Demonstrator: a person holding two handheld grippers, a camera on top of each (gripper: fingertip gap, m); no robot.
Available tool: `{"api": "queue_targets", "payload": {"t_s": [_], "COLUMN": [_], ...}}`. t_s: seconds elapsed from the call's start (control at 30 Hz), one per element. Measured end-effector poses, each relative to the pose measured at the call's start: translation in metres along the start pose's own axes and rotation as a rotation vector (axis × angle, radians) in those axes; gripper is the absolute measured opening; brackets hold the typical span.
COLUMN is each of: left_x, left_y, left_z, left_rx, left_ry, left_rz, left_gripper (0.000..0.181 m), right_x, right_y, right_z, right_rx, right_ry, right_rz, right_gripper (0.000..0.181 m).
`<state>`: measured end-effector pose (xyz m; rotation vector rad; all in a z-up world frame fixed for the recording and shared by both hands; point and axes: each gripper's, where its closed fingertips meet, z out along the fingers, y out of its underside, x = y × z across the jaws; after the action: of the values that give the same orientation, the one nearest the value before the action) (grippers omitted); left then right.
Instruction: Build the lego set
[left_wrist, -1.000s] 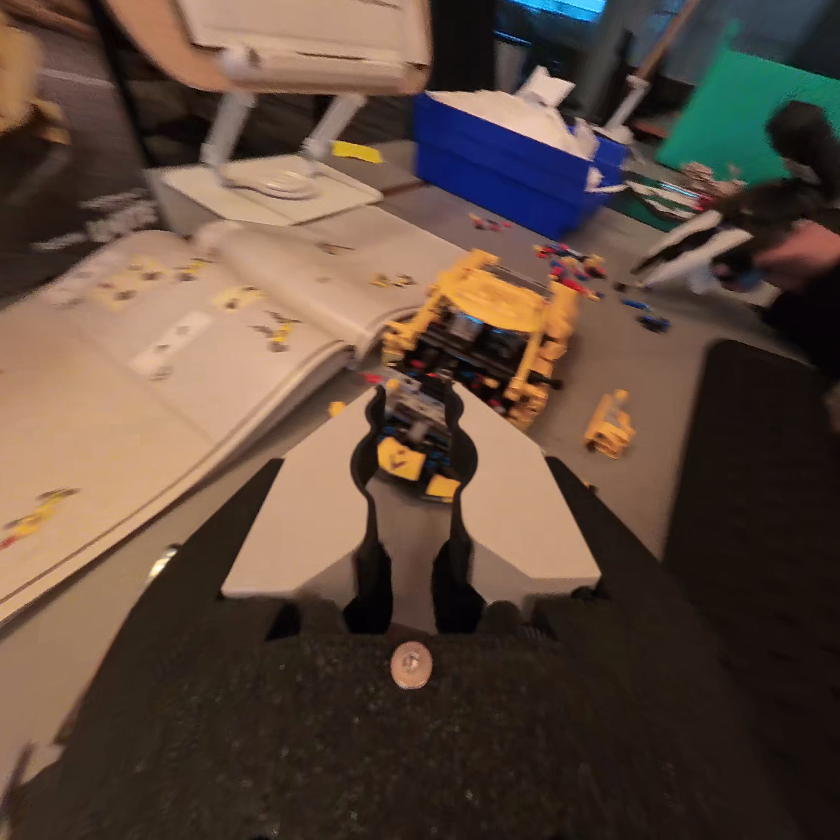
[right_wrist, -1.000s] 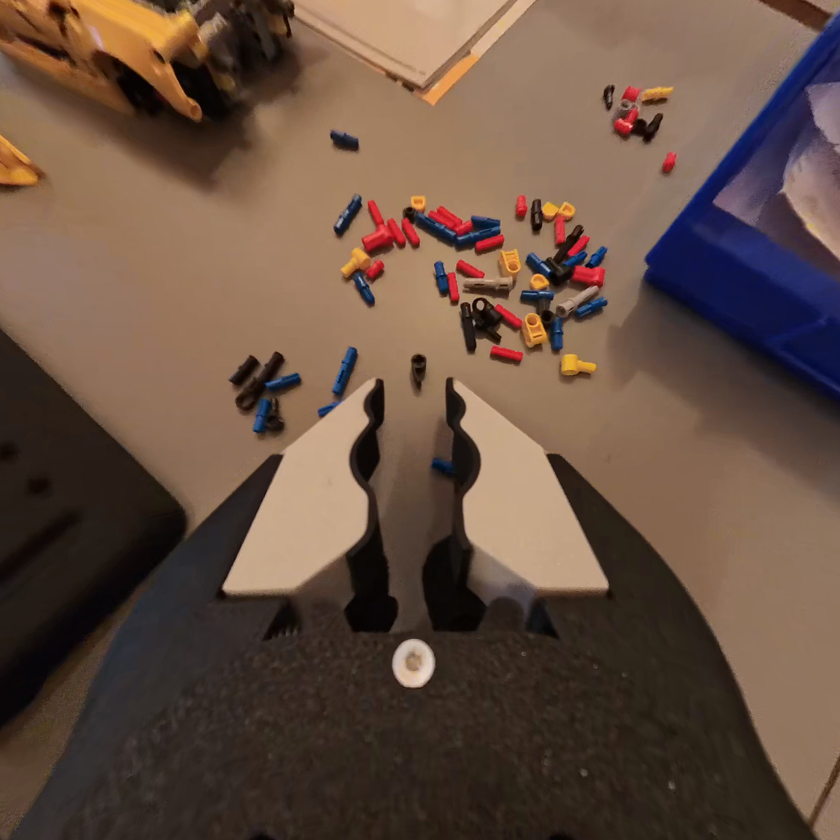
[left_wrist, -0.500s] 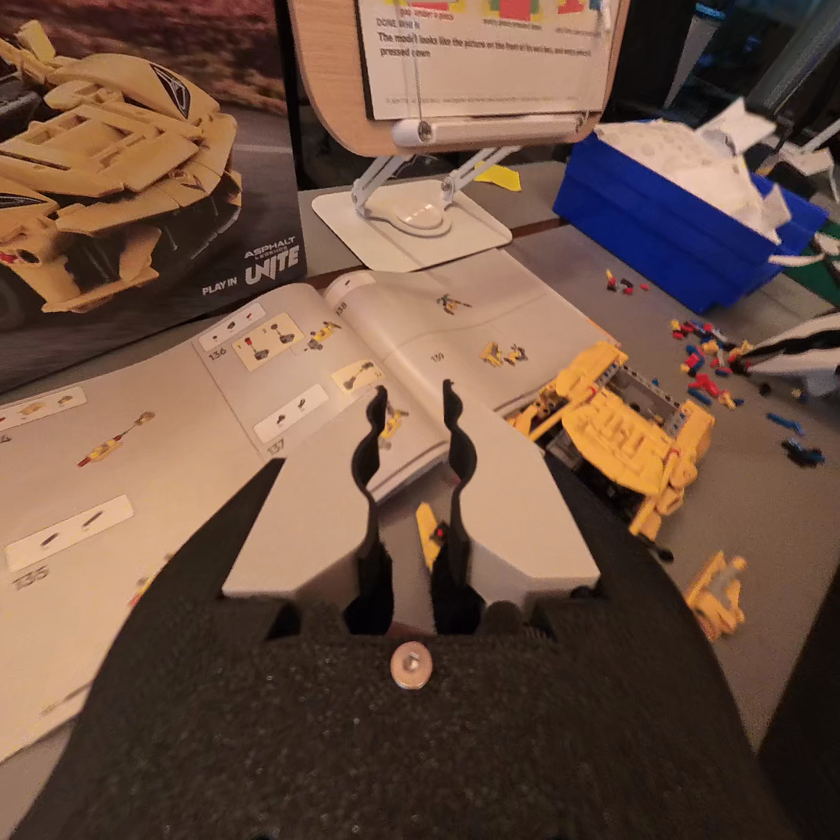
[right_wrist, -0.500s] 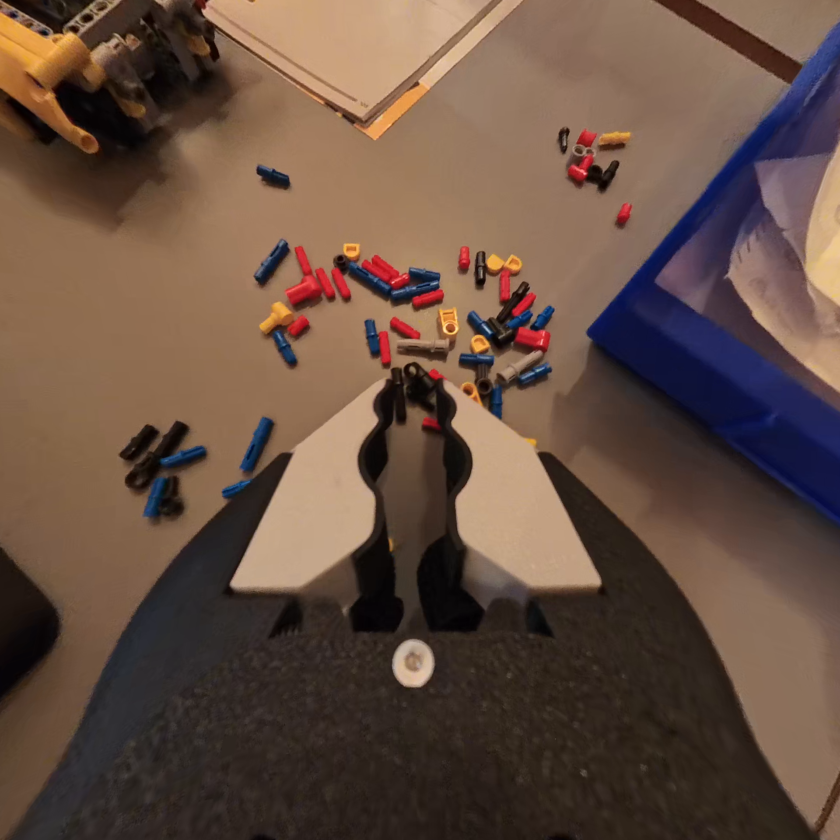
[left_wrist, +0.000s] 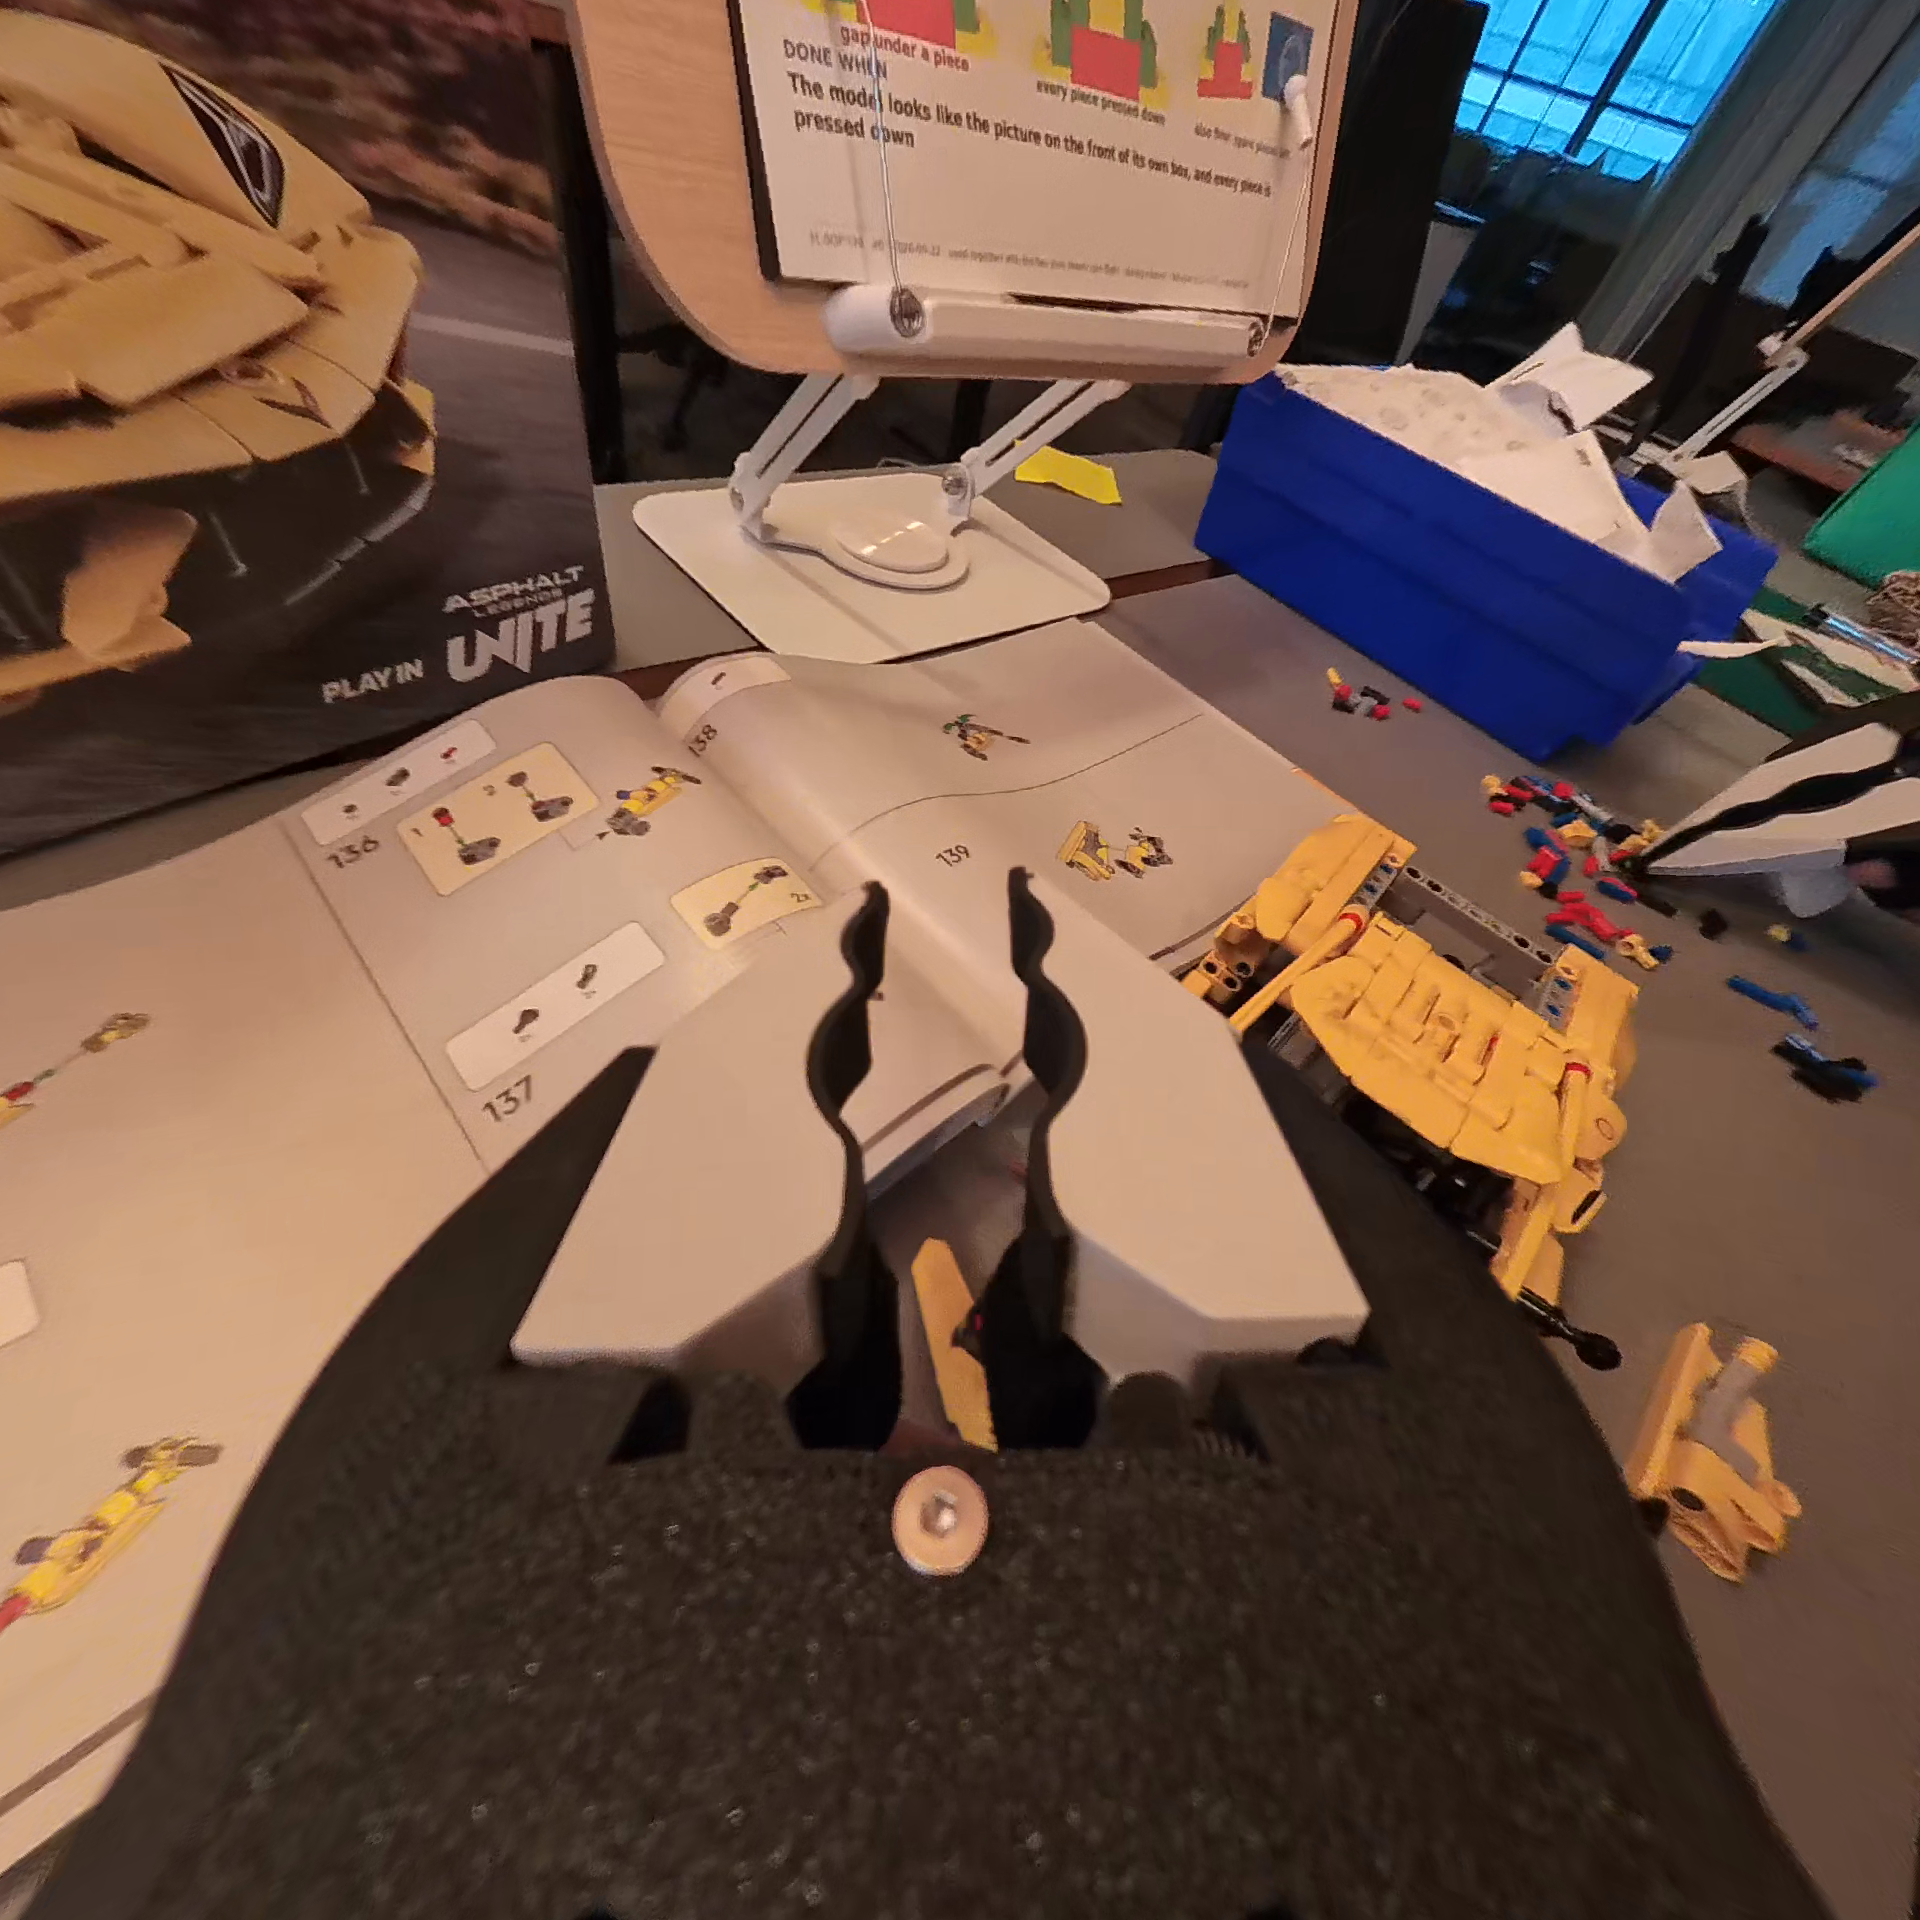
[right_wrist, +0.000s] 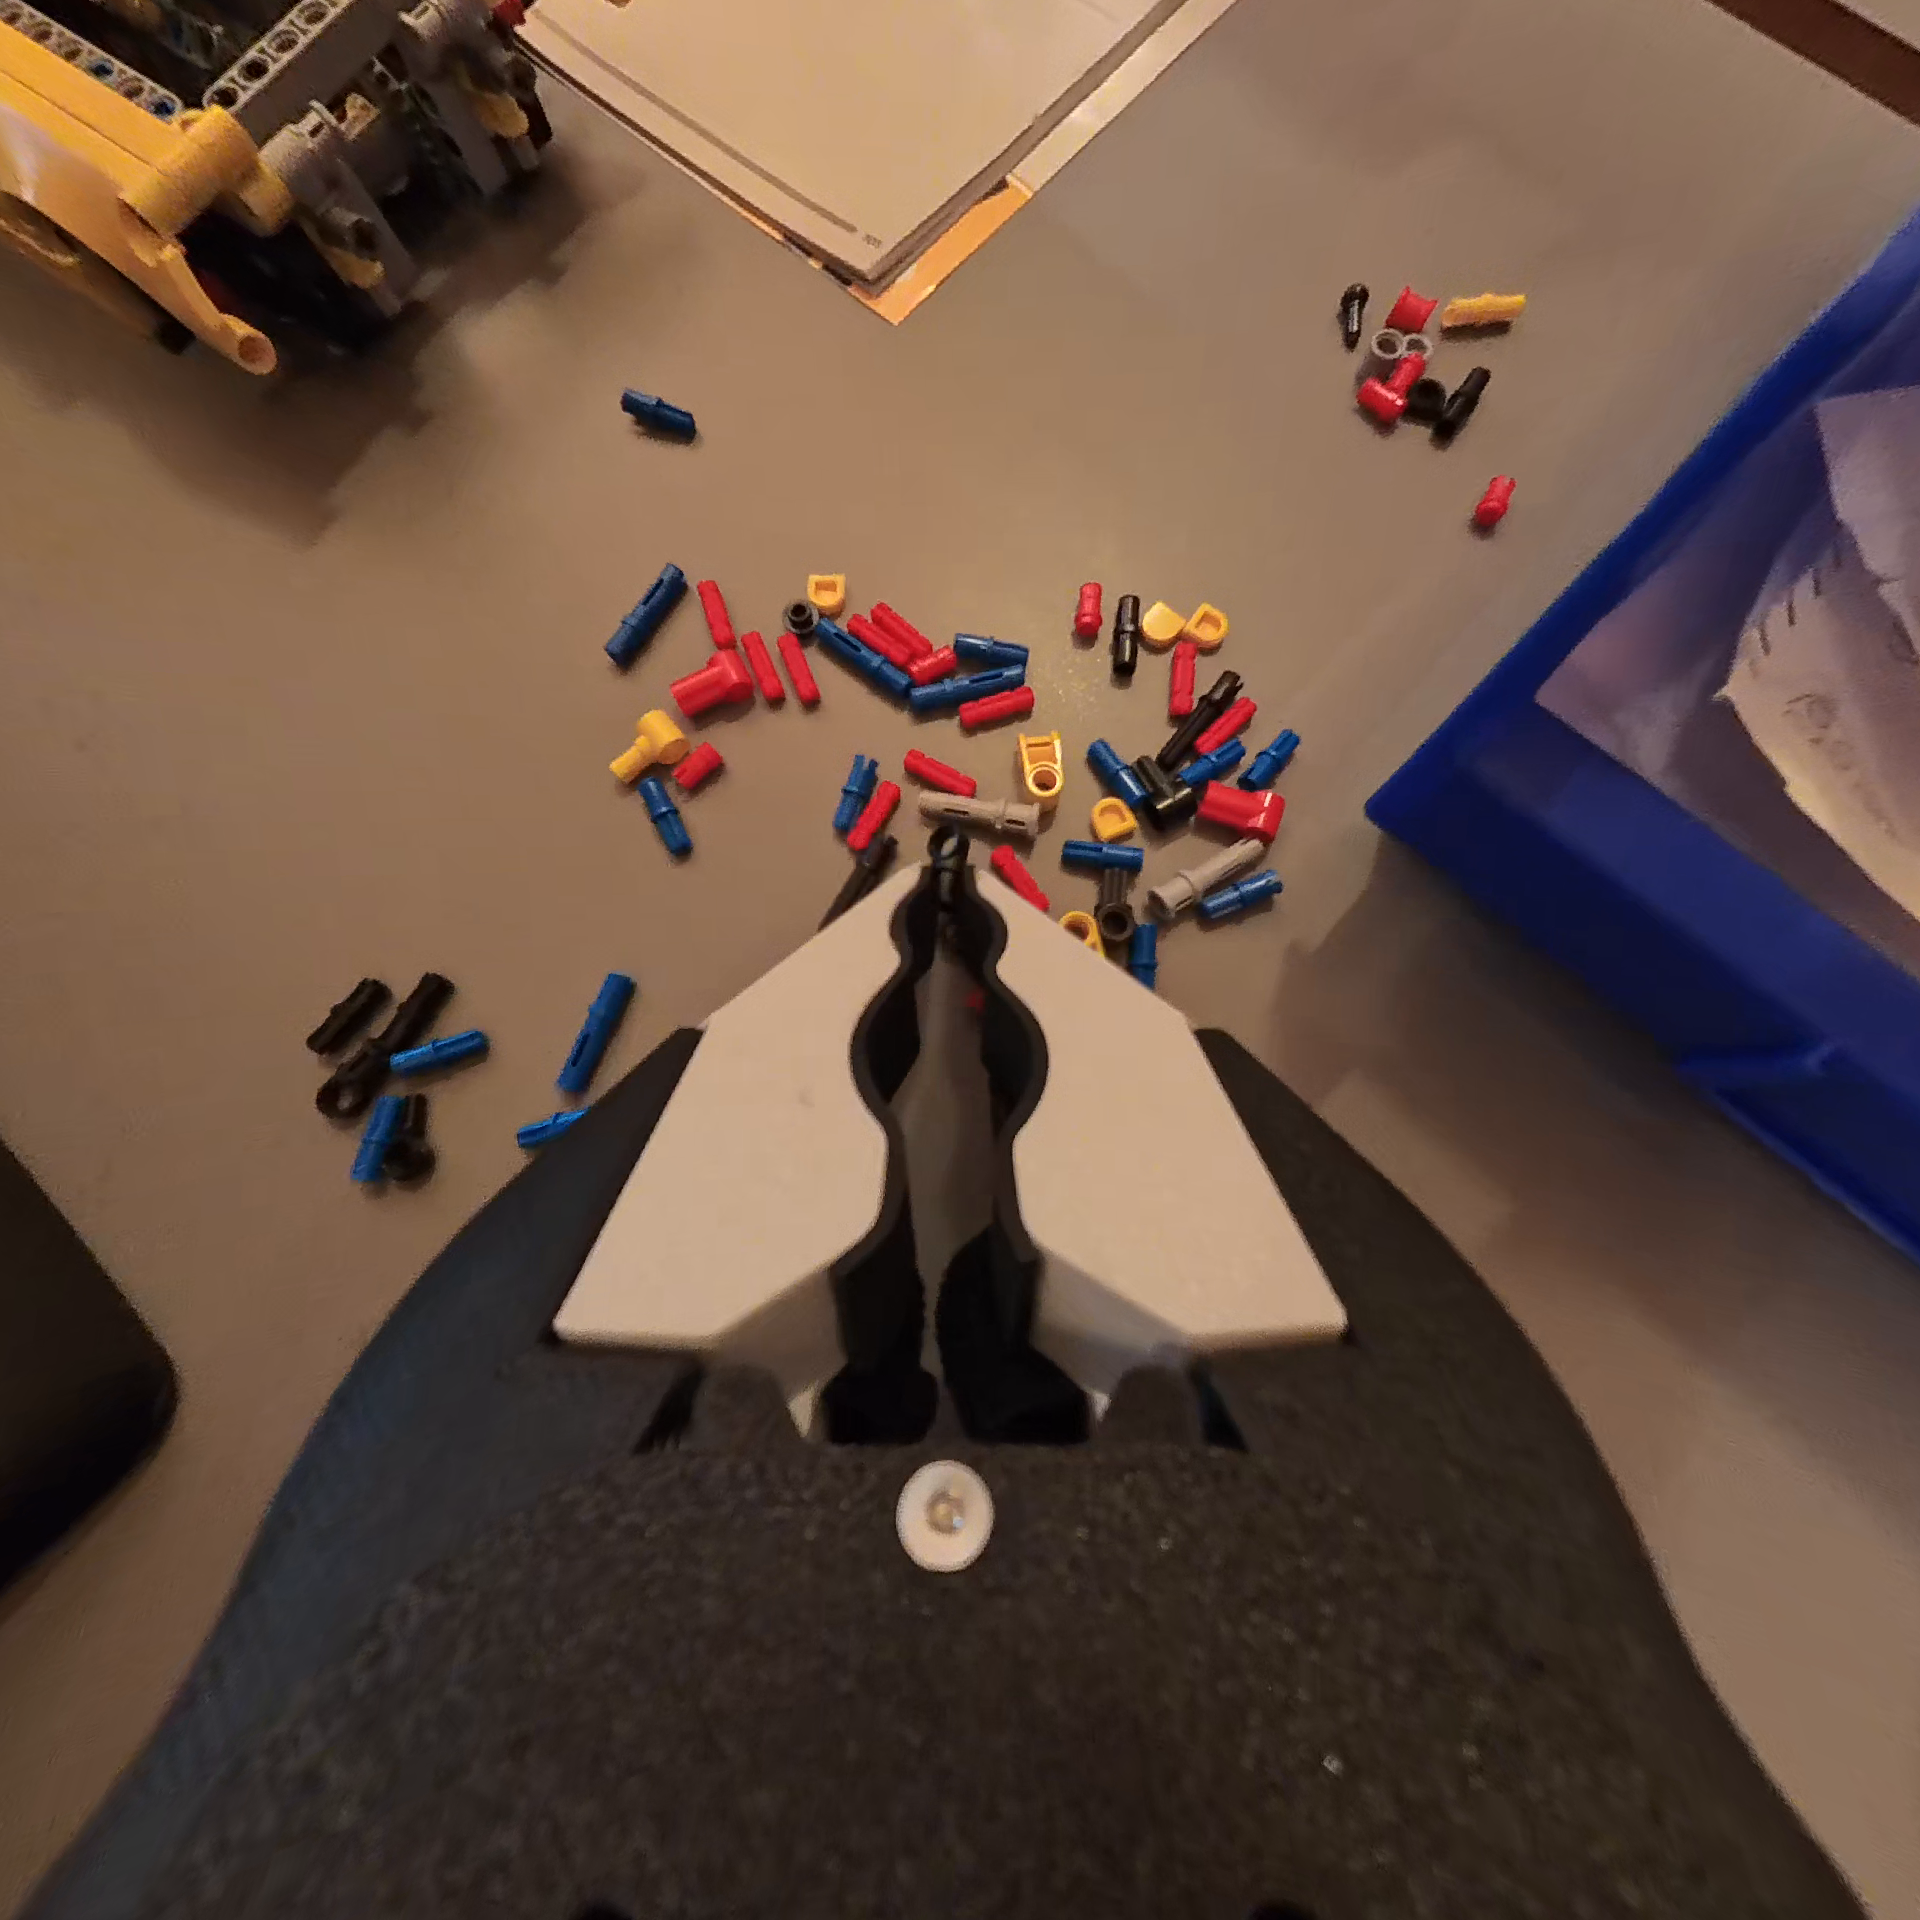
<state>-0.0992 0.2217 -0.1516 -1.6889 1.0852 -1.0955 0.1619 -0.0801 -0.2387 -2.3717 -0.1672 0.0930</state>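
The right gripper has its tips nearly together, pinching a small black pin at the near edge of the scattered pins on the grey table. The left gripper is parted and holds nothing, hovering over the open manual. The yellow car model sits just right of the manual, with a small yellow subassembly near it.
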Motion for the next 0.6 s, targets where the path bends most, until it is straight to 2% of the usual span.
{"api": "queue_targets", "payload": {"t_s": [0.17, 0.27, 0.4, 0.53, 0.6], "left_x": [0.001, 0.001, 0.001, -0.002, -0.003], "left_y": [0.003, 0.001, -0.001, 0.003, 0.004], "left_z": [0.000, -0.002, -0.005, -0.007, -0.008], "left_rx": [-0.008, -0.002, 0.003, -0.018, -0.024], "left_ry": [0.001, -0.005, -0.017, -0.062, -0.079], "left_rz": [0.018, 0.031, 0.052, 0.128, 0.161], "left_gripper": [0.023, 0.023, 0.023, 0.023, 0.023], "right_x": [-0.002, -0.025, -0.100, -0.178, -0.199], "right_y": [-0.007, -0.025, -0.052, -0.049, -0.040], "right_z": [-0.009, -0.022, -0.030, -0.010, 0.003], "right_rx": [0.036, 0.095, 0.144, 0.093, 0.032], "right_ry": [0.015, -0.059, -0.202, -0.310, -0.312], "right_rz": [0.001, -0.016, -0.157, -0.222, -0.240], "right_gripper": [0.002, 0.002, 0.002, 0.002, 0.002]}}
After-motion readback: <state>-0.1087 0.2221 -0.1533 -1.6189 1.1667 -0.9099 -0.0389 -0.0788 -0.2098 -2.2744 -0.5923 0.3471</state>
